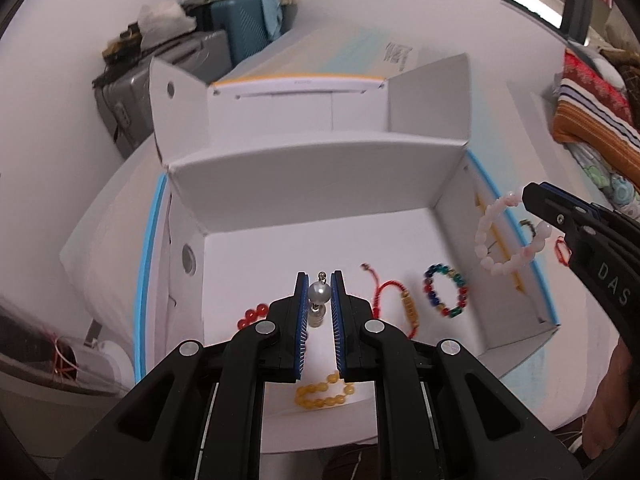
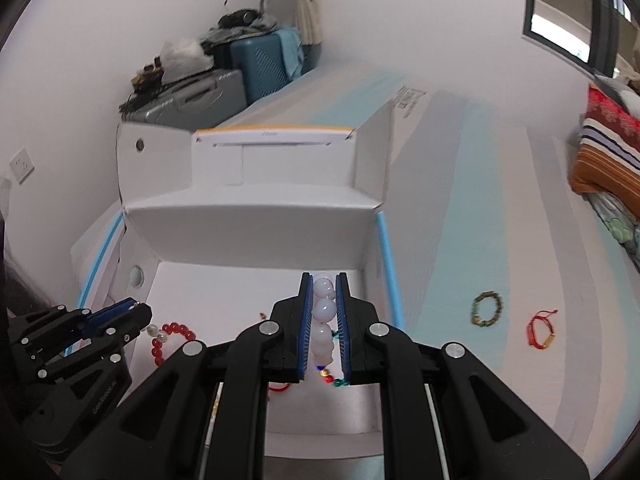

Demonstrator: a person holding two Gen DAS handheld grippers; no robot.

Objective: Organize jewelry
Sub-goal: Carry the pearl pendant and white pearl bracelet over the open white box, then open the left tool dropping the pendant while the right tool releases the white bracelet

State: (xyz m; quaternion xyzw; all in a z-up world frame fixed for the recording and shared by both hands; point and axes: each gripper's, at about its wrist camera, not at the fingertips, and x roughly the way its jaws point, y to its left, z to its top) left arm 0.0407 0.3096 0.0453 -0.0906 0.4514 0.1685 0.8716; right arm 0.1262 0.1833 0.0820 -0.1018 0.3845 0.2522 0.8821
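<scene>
An open white box [image 1: 304,184] sits on the bed. My left gripper [image 1: 319,294] is shut on a pearl pendant [image 1: 319,293] above the box floor. Inside lie a red bead bracelet [image 1: 252,316], a yellow bead bracelet [image 1: 324,394], a red cord bracelet [image 1: 394,300] and a multicolour bead bracelet [image 1: 446,290]. My right gripper [image 2: 323,300] is shut on a pale pink bead bracelet [image 2: 324,312], seen hanging over the box's right wall in the left wrist view [image 1: 504,240]. A green-brown bracelet [image 2: 487,308] and a red cord bracelet [image 2: 542,330] lie on the sheet outside the box.
The box's raised flaps [image 1: 430,100] stand at the back, against a long white carton [image 1: 320,60]. Suitcases [image 1: 240,24] are stacked by the far wall. Striped pillows [image 1: 592,116] lie at the right.
</scene>
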